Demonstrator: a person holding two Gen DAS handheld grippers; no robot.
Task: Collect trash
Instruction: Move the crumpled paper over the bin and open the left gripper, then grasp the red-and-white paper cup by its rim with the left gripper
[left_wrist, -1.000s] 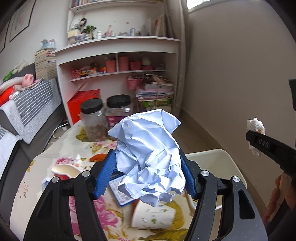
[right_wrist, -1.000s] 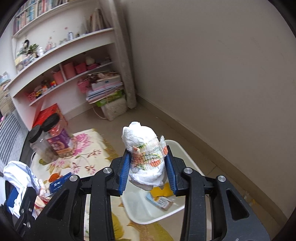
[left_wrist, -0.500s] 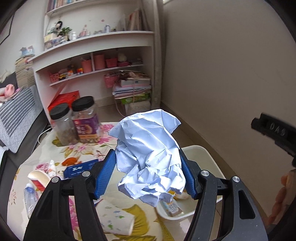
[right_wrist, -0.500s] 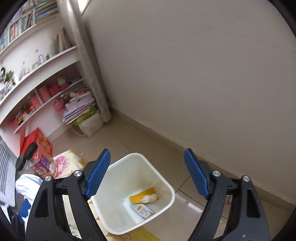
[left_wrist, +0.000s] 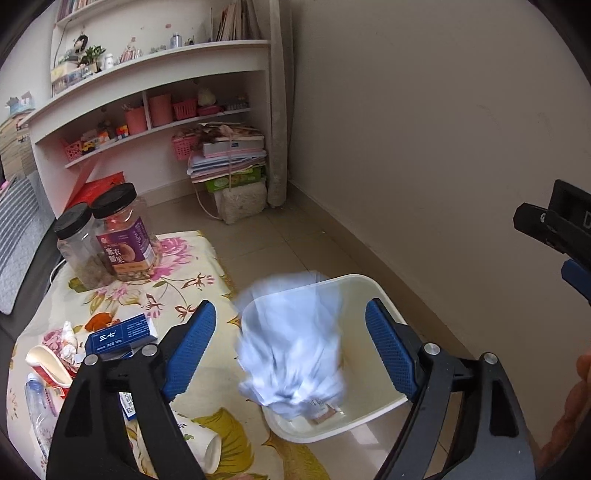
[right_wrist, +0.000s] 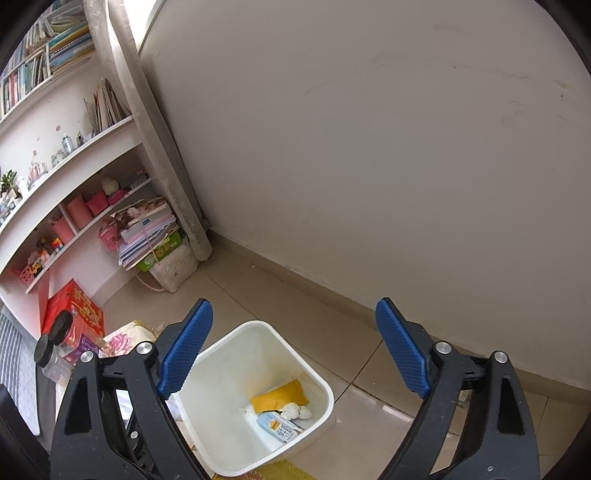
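Observation:
In the left wrist view my left gripper (left_wrist: 291, 343) hangs over the white trash bin (left_wrist: 373, 291), its jaws opening. A crumpled pale blue paper ball (left_wrist: 291, 350) is blurred in mid-fall between the blue pads, touching neither, and drops into the bin. In the right wrist view my right gripper (right_wrist: 295, 347) also stands over the bin (right_wrist: 325, 391) with jaws opening and nothing between them. Inside the bin lie a white tissue wad (right_wrist: 295, 410), a yellow packet (right_wrist: 279, 397) and a small printed wrapper (right_wrist: 277, 428). The right gripper's black body (left_wrist: 557, 229) shows at the left view's right edge.
A floral-cloth table (left_wrist: 177, 291) beside the bin carries two black-lidded jars (left_wrist: 122, 236), a blue box (left_wrist: 120, 334), a fallen paper cup (left_wrist: 199, 446), a small bottle (left_wrist: 37, 398) and tissue scraps (left_wrist: 68, 338). White shelves (left_wrist: 155, 92), stacked books (left_wrist: 229, 158) and a bare wall (right_wrist: 369, 147) stand behind.
The left gripper swung right over the bin, then opened and let go of the blue paper ball, which now falls. The right gripper opened and dropped its tissue wad into the bin.

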